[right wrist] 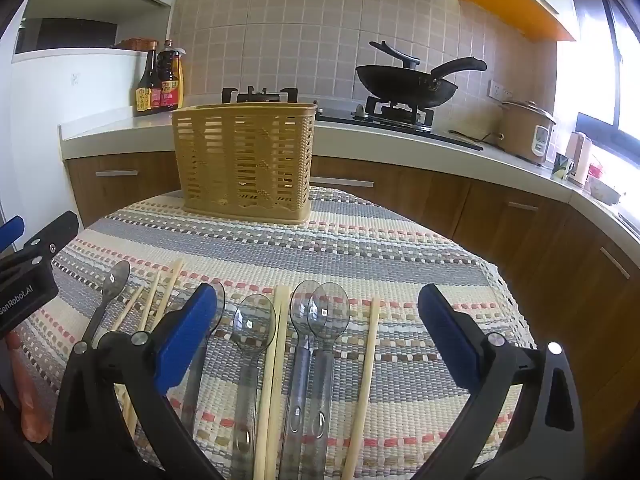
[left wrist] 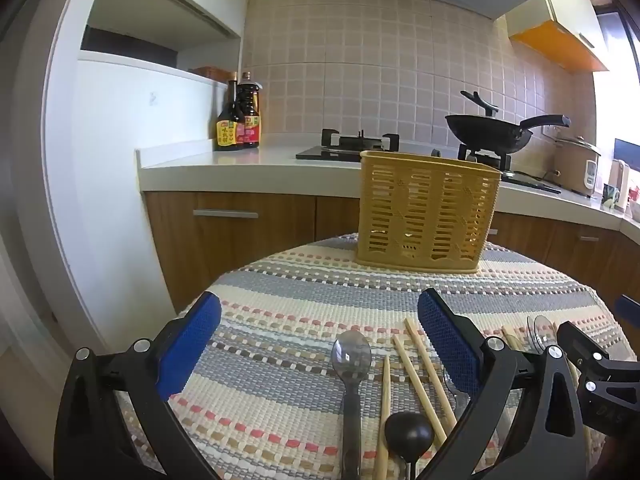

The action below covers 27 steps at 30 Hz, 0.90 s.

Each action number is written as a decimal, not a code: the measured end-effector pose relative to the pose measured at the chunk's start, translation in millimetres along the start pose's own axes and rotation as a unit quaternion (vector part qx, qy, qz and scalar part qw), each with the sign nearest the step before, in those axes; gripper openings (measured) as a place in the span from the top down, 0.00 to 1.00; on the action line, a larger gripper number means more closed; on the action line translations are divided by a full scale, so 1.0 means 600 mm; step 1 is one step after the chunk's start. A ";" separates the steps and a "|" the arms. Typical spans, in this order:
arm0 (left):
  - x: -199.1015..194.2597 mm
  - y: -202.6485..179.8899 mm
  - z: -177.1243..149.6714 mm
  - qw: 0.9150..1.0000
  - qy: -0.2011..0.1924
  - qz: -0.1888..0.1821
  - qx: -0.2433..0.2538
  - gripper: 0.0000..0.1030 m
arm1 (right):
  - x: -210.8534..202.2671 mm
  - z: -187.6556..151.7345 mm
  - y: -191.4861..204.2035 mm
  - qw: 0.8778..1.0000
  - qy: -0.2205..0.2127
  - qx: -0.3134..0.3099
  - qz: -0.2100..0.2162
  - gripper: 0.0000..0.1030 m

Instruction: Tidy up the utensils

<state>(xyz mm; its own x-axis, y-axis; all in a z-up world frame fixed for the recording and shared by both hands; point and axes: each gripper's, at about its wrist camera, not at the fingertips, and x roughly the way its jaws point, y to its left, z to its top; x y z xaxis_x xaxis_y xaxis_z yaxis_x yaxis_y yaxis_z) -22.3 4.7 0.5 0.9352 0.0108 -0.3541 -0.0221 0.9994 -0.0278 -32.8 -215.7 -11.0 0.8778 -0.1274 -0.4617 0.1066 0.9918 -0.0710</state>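
Observation:
A yellow slotted utensil basket (left wrist: 428,212) stands upright at the far side of the striped cloth; it also shows in the right wrist view (right wrist: 244,164). My left gripper (left wrist: 320,344) is open and empty above a clear grey spoon (left wrist: 351,356), wooden chopsticks (left wrist: 420,372) and a dark round ladle (left wrist: 409,432). My right gripper (right wrist: 318,340) is open and empty above several clear spoons (right wrist: 256,324) and chopsticks (right wrist: 280,344) lying side by side. A further spoon (right wrist: 112,284) and chopsticks (right wrist: 160,296) lie to its left.
The striped cloth (right wrist: 380,248) covers a round table. Behind it runs a kitchen counter (right wrist: 120,128) with sauce bottles (right wrist: 160,80), a gas hob with a black wok (right wrist: 404,82) and a rice cooker (right wrist: 524,132). The left gripper's body (right wrist: 28,272) shows at the left edge.

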 end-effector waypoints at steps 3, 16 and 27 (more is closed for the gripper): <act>0.000 -0.001 -0.001 1.000 -0.002 0.002 -0.001 0.07 | -0.001 -0.003 -0.002 1.000 0.000 -0.001 0.000 0.06; 0.001 0.014 0.003 1.000 0.005 -0.001 -0.015 0.07 | 0.004 0.002 -0.002 1.000 0.007 0.001 0.006 0.06; 0.003 0.013 0.001 1.000 0.008 -0.005 -0.016 0.07 | 0.007 -0.002 -0.002 1.000 0.006 0.012 0.014 0.06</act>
<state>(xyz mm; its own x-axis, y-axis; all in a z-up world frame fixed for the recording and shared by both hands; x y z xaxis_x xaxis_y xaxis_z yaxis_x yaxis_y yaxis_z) -20.7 12.4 0.5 0.9297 -0.0006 -0.3682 -0.0235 0.9979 -0.0609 -30.1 -217.4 -13.9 0.8748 -0.1001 -0.4740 0.0939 0.9949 -0.0368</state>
